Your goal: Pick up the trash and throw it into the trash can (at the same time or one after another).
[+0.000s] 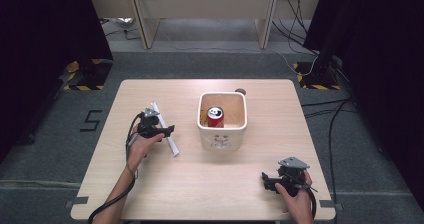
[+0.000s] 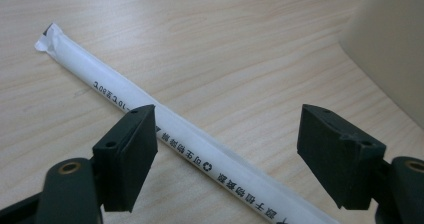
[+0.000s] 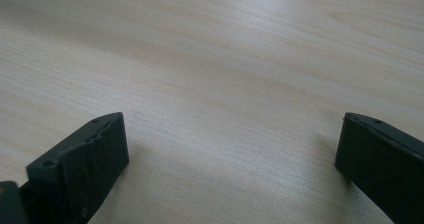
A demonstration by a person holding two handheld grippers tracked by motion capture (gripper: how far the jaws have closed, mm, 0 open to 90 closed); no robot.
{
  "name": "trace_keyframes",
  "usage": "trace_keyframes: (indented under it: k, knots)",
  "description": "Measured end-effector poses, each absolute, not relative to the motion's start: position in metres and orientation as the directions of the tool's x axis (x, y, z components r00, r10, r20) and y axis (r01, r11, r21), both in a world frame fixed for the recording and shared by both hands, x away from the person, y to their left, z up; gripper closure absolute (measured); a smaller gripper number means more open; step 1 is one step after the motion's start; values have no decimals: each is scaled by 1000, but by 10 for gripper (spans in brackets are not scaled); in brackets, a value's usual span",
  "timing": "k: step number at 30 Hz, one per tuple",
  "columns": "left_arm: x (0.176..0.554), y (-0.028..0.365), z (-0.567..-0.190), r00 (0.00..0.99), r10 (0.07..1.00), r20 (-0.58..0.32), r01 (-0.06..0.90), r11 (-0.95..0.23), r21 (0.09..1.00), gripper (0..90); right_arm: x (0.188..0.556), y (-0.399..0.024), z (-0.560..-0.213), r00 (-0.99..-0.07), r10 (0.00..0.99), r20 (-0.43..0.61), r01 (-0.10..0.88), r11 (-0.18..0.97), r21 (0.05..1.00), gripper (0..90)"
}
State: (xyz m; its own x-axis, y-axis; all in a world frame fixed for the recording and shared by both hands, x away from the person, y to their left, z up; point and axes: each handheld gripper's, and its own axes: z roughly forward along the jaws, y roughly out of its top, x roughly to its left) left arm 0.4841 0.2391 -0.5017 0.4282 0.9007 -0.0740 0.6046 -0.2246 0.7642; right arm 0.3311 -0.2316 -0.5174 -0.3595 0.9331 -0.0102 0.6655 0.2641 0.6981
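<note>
A long white paper-wrapped straw (image 1: 173,146) with printed text lies slantwise on the wooden table (image 1: 165,184), left of a cream bin (image 1: 220,140). A red drink can (image 1: 215,117) stands inside the bin. My left gripper (image 1: 169,130) hangs low over the straw's middle, open. In the left gripper view the straw (image 2: 115,91) runs between the two black jaws of this gripper (image 2: 227,119), close by the left jaw, and neither pad presses on it. My right gripper (image 1: 265,179) rests near the table's front right corner, open over bare wood (image 3: 230,121).
The bin's wall (image 2: 395,44) rises at the right of the left gripper view. A small dark round spot (image 1: 240,91) sits behind the bin. Cables (image 1: 330,114) trail across the floor on the right, and dark curtains flank both sides.
</note>
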Motion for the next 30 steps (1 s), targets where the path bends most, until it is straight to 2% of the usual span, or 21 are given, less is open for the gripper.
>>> trace_keyframes:
  k: [5, 8, 24, 30]
  knots:
    - [486, 240, -507, 425, 903, -60, 609, -236, 758, 289, 331, -231, -517, -361, 933, -9, 666, 264, 698, 6]
    - [487, 240, -509, 427, 903, -49, 610, -247, 753, 367, 331, -231, -517, -361, 933, -9, 666, 264, 698, 6]
    - [485, 248, -513, 444, 896, -23, 625, -291, 724, 627, 331, -232, -517, -362, 932, -9, 666, 265, 697, 6]
    - [487, 249, -512, 441, 897, -34, 638, -286, 715, 577, 331, -231, -517, -361, 932, -8, 666, 264, 698, 6]
